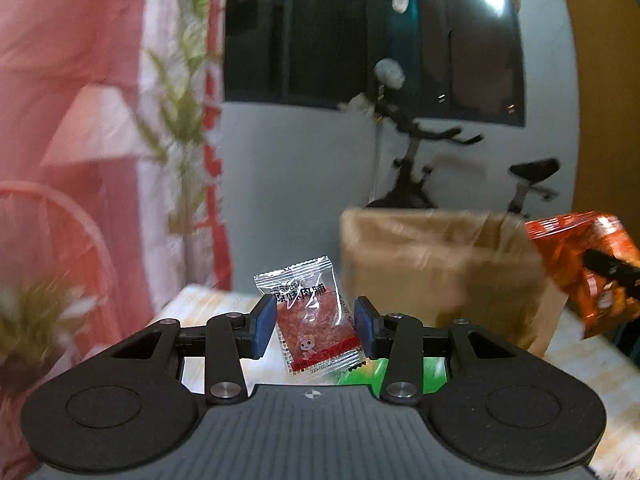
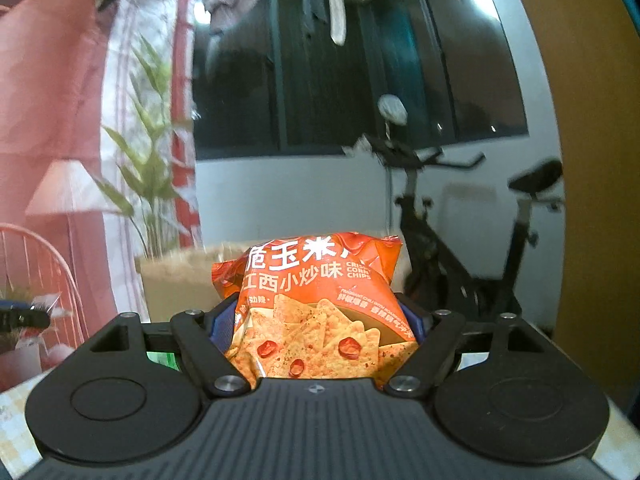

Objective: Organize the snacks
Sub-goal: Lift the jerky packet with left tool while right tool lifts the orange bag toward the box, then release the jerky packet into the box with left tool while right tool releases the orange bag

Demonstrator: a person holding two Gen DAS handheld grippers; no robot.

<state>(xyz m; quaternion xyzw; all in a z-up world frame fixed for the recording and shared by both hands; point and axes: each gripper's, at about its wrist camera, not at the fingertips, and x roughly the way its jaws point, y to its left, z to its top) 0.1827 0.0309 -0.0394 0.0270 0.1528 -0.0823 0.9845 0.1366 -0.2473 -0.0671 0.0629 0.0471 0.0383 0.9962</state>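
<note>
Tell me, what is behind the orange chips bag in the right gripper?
Behind the chips bag stands a brown paper bag, with an exercise bike farther back on its right. The chips bag covers most of the paper bag, so its inside cannot be seen.

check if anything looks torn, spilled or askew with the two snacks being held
Nothing looks torn or spilled. The small meat jerky packet sits tilted between the left gripper's pads, sealed. The orange corn chips bag is squeezed in the right gripper, puffy and intact. The brown paper bag stands upright behind.
</note>
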